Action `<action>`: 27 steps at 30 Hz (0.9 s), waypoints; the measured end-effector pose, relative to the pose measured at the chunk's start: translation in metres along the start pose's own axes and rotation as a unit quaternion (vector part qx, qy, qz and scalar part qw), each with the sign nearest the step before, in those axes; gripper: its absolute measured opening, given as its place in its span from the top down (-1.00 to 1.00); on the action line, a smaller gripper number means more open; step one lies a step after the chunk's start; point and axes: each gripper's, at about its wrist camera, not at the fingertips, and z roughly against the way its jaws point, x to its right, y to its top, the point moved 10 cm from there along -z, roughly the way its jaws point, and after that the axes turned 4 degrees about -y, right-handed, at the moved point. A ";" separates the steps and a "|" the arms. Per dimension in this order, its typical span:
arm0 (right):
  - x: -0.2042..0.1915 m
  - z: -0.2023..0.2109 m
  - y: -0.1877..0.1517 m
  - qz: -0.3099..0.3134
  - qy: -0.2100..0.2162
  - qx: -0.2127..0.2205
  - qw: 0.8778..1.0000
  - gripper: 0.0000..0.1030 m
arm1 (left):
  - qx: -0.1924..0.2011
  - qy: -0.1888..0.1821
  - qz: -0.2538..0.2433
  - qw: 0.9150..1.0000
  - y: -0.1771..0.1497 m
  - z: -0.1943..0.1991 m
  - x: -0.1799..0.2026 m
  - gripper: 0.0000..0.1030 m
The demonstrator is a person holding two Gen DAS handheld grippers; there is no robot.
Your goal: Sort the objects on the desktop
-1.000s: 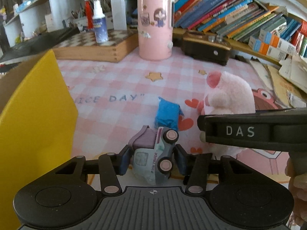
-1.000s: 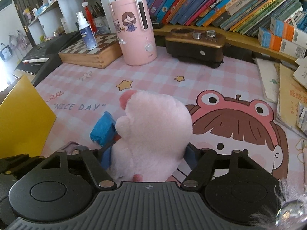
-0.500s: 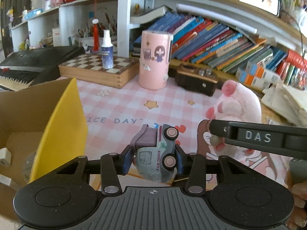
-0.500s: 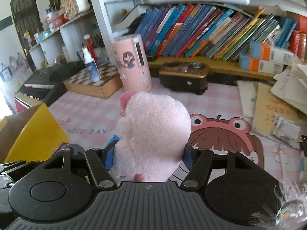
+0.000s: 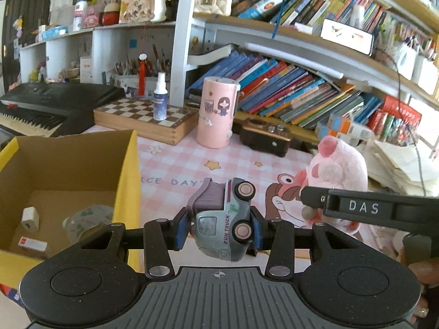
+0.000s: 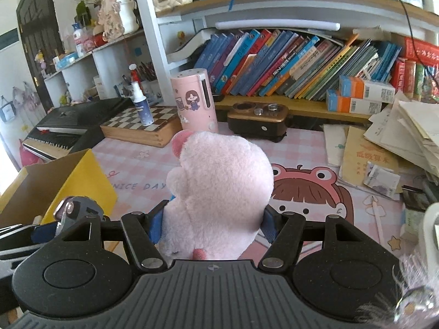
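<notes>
While fingers (image 6: pixel 157 220) squeeze, fuzzy plush (image 6: pixel 219 192) bulges roundly.

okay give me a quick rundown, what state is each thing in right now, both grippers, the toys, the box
left gripper: shut on the toy truck
toy truck: held off the mat, tipped on its side
right gripper: shut on the pink plush
pink plush: held, lifted
cardboard box: open, some small items inside
spray bottle: upright on the chessboard

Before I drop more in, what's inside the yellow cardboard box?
Inside the yellow cardboard box: a tape roll, a small white block and a flat white packet. The near wall and gripper hide the rest.
</notes>
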 end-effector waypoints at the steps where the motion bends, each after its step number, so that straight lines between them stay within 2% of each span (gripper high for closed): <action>1: -0.002 0.005 -0.003 0.000 -0.001 0.000 1.000 -0.25 | 0.001 -0.003 0.002 1.000 -0.001 0.006 -0.002 0.18; 9: -0.027 0.035 -0.034 0.000 -0.005 -0.013 1.000 -0.25 | 0.003 -0.010 0.020 1.000 -0.020 0.044 -0.024 0.18; 27: -0.116 0.080 -0.111 0.012 0.020 -0.060 0.998 -0.25 | -0.017 0.012 0.052 0.998 -0.075 0.120 -0.097 0.18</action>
